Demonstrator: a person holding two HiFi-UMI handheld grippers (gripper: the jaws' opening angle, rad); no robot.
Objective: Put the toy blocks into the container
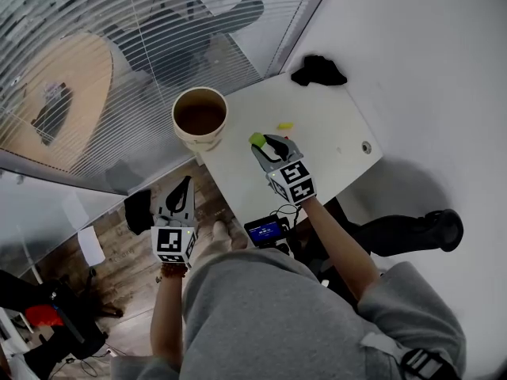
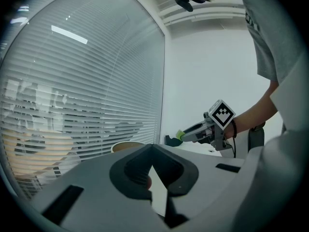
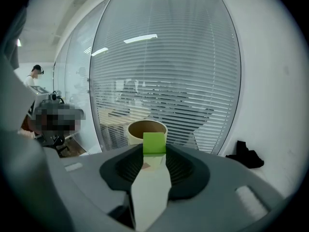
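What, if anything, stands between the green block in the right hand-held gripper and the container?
Nothing visible does. The right hand-held gripper grips the green block, and the open container stands straight ahead at the table edge with only bare space between. A yellow block lies off to the side on the table.

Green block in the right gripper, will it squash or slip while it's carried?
Probably stiff: the green block shows crisp square edges in the right gripper. Likely light, being small next to the container. Flat faces, so unlikely to roll if released.
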